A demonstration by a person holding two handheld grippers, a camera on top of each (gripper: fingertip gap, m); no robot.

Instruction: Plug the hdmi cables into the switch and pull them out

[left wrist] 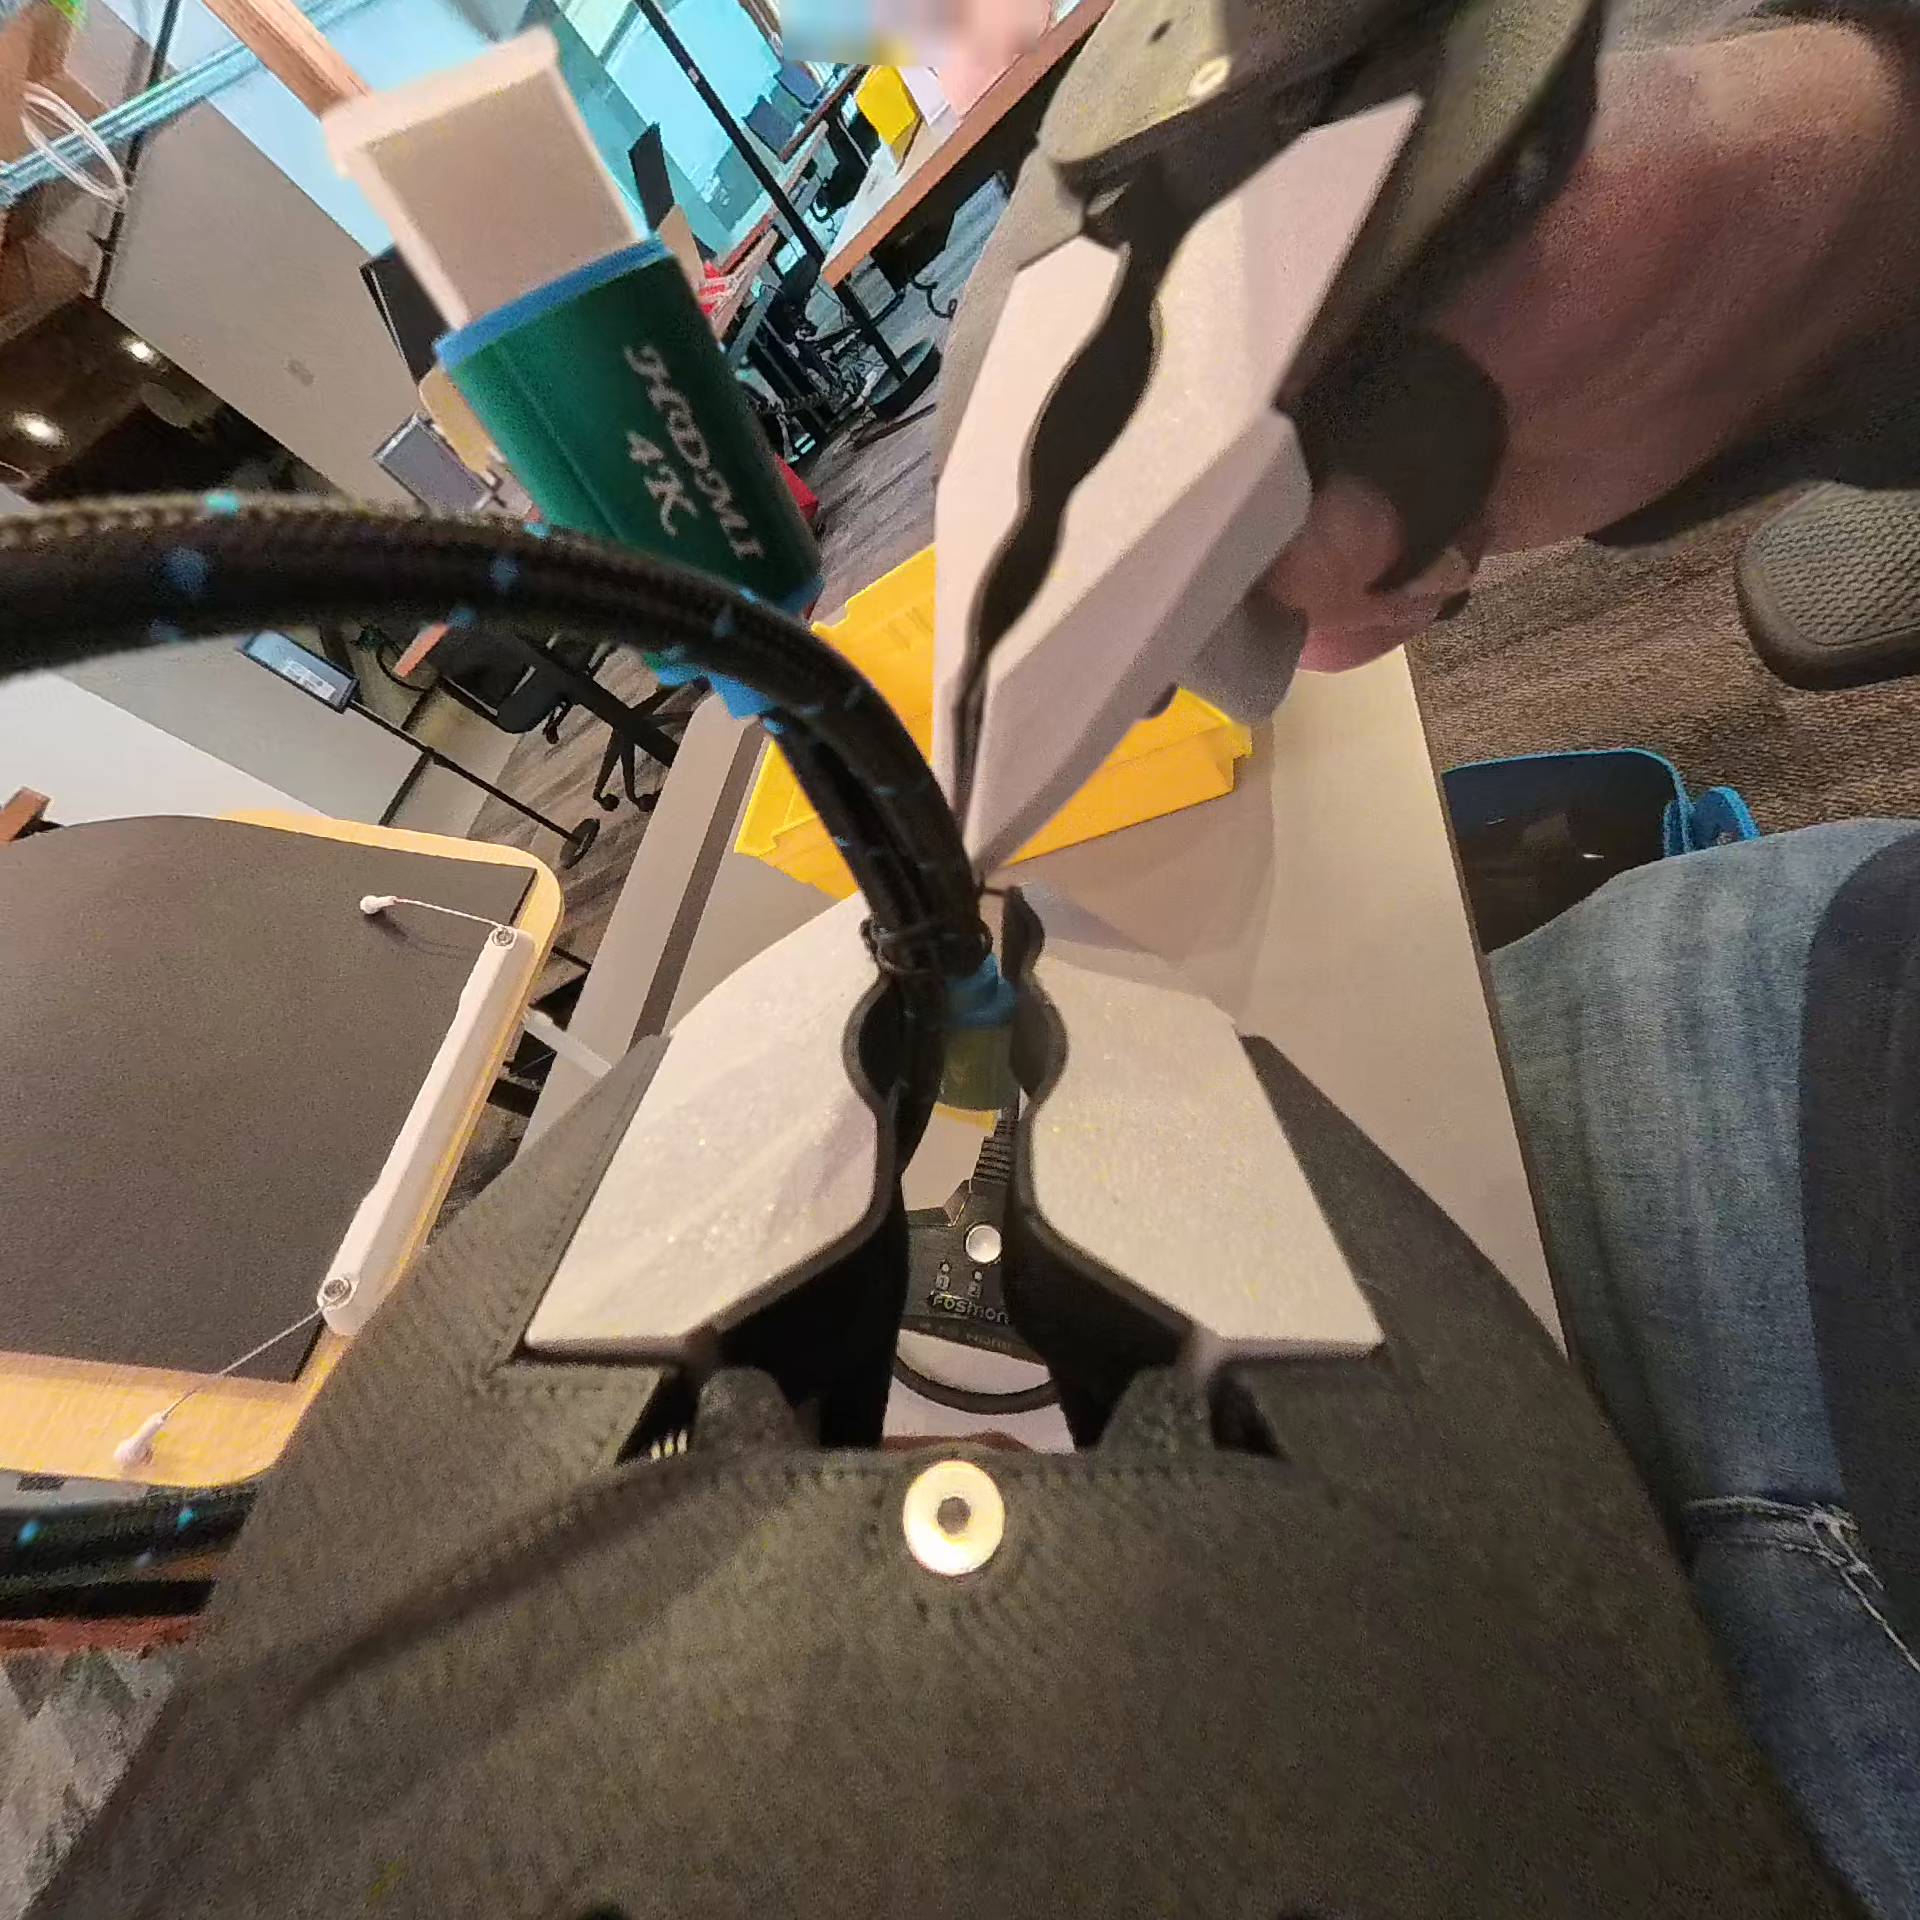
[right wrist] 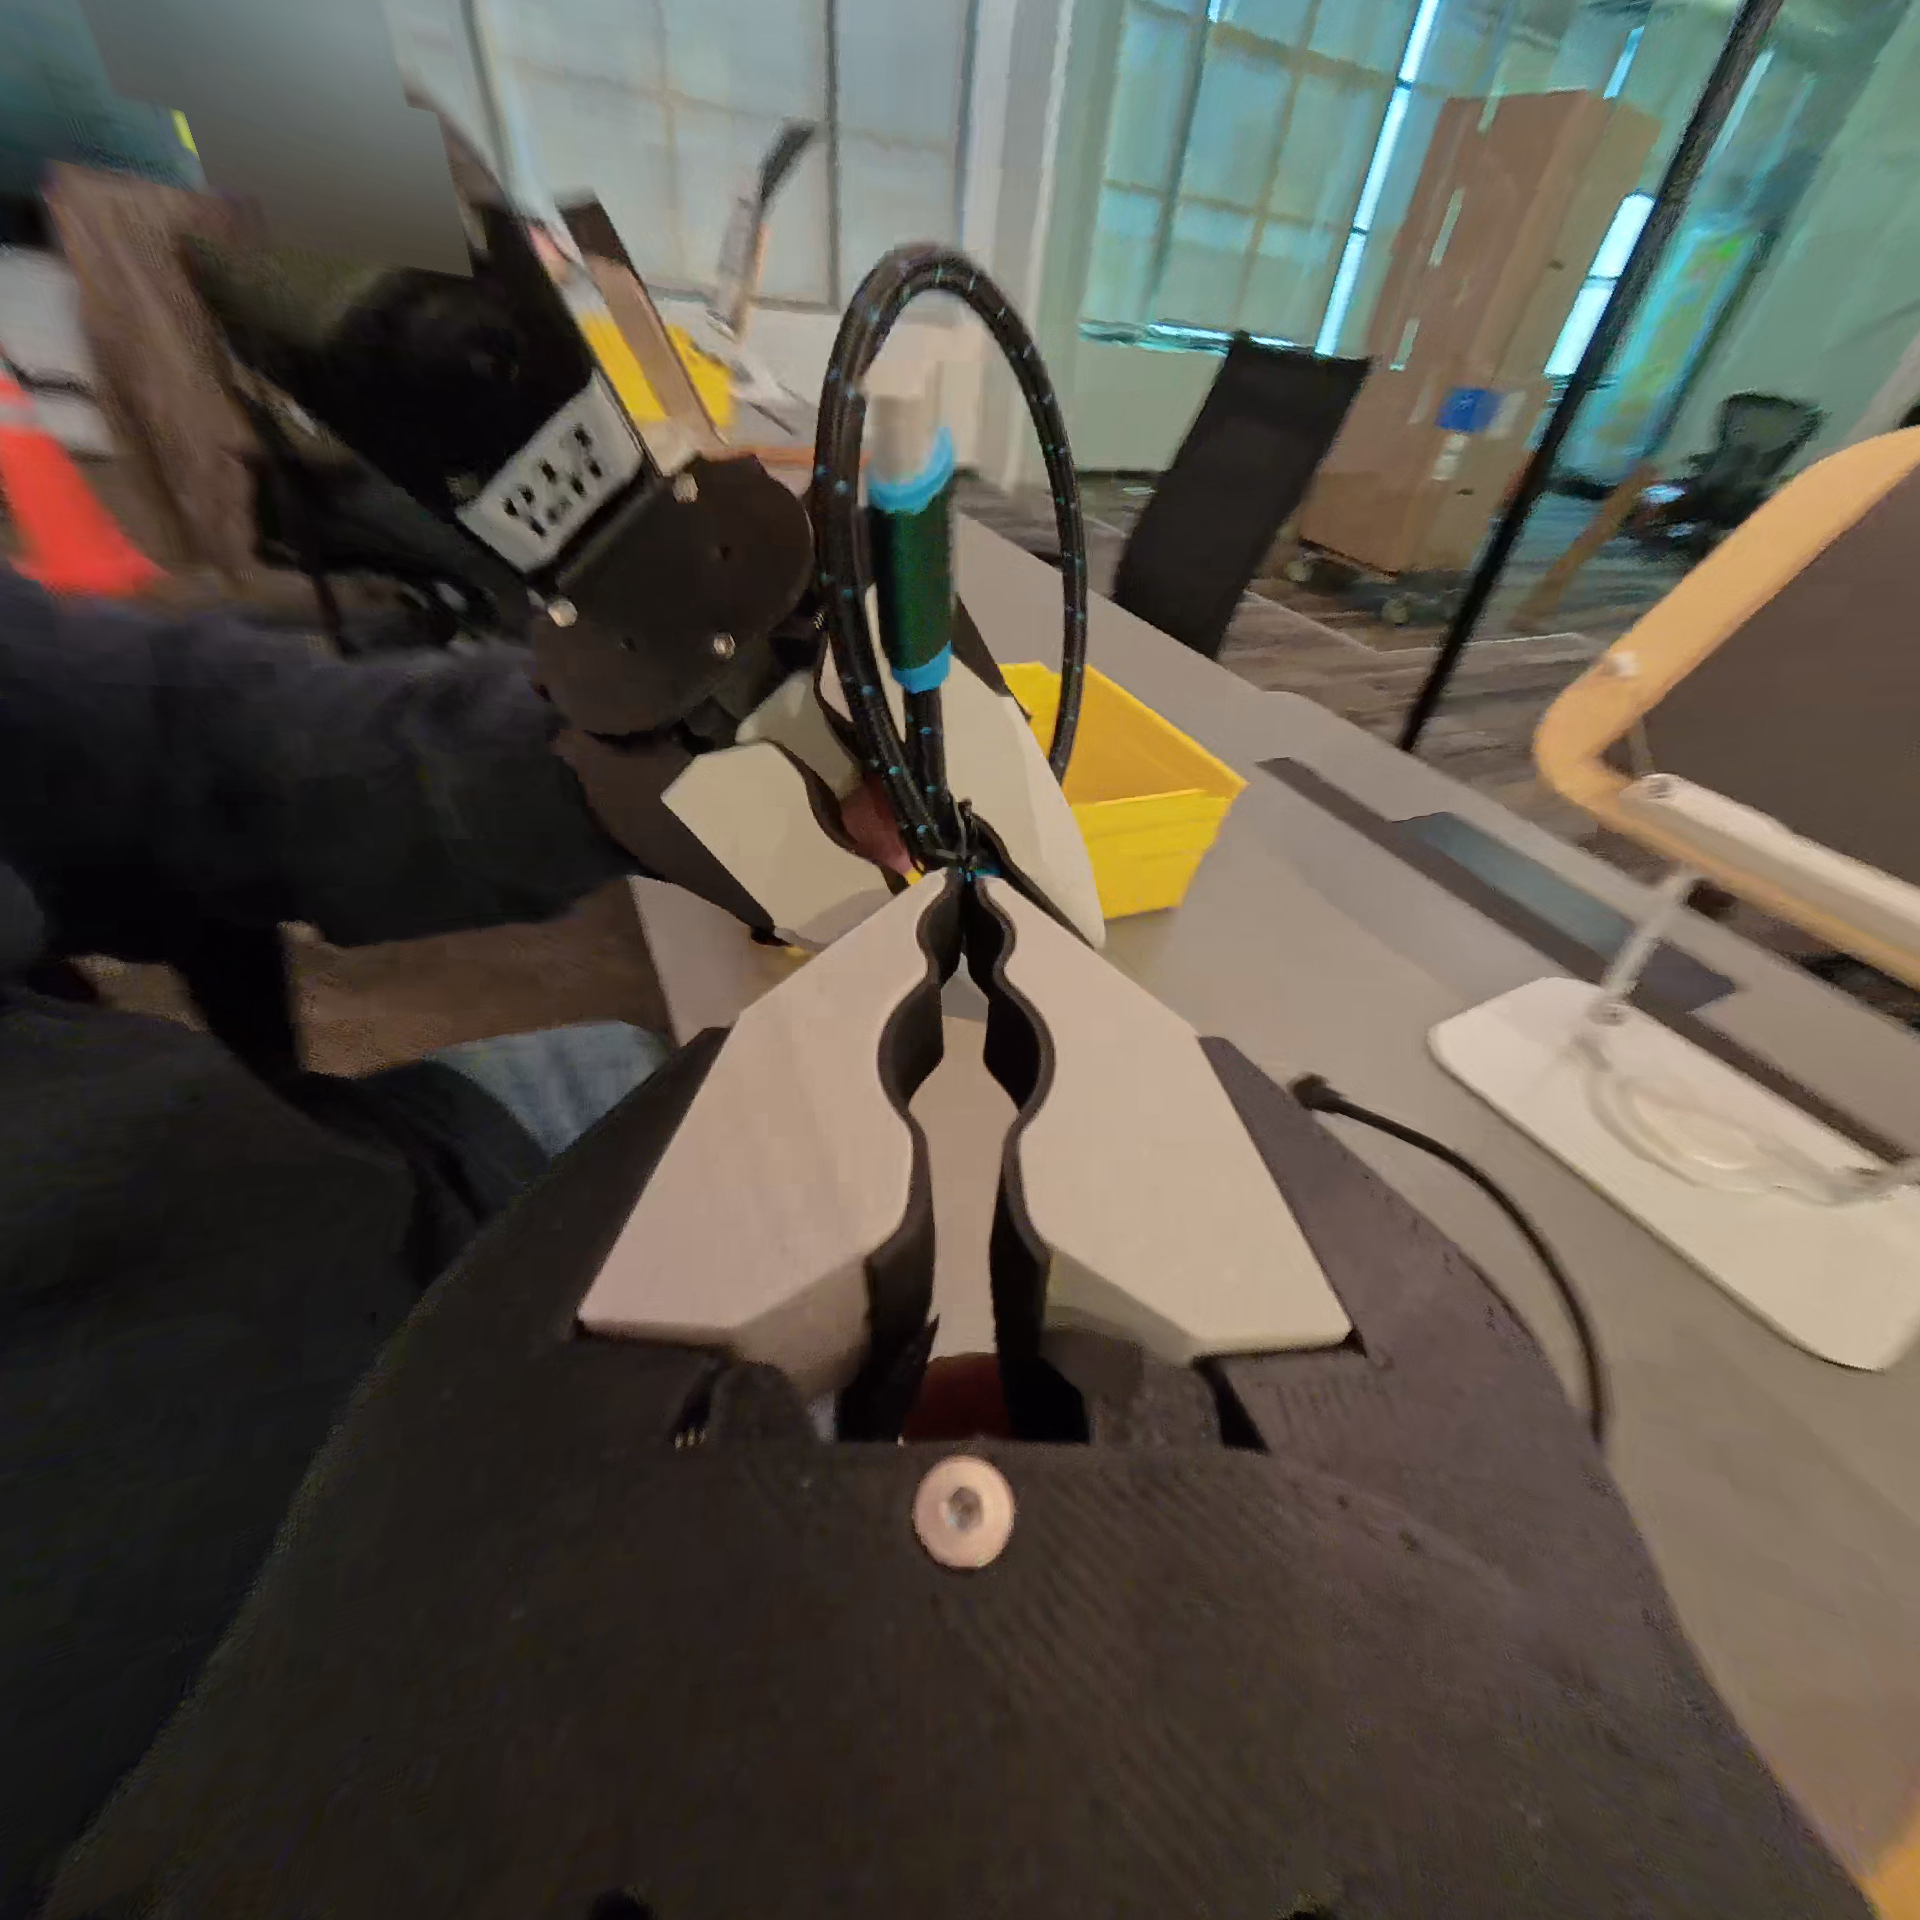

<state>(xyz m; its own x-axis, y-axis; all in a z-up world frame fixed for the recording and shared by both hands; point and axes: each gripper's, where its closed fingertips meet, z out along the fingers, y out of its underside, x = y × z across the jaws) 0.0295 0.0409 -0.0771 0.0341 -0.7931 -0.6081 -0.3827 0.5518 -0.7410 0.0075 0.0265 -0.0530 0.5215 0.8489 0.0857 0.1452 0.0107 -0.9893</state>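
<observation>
My left gripper is shut on a green HDMI plug with a blue collar, directly above the small black switch on the grey table; I cannot tell whether the plug is seated. My right gripper is shut on the black braided cable at its tied point, tip to tip with the left gripper. It shows in the left wrist view, coming from above. The cable loops up. Its other green plug hangs free in the air; it also shows in the right wrist view.
A yellow bin stands on the table behind the grippers. A yellow-framed black board is to the left, on a white stand. A thin black cable lies on the table. A person's jeans leg is close on the right. Only a small space, under 4 cm, lies between the two pairs of fingers.
</observation>
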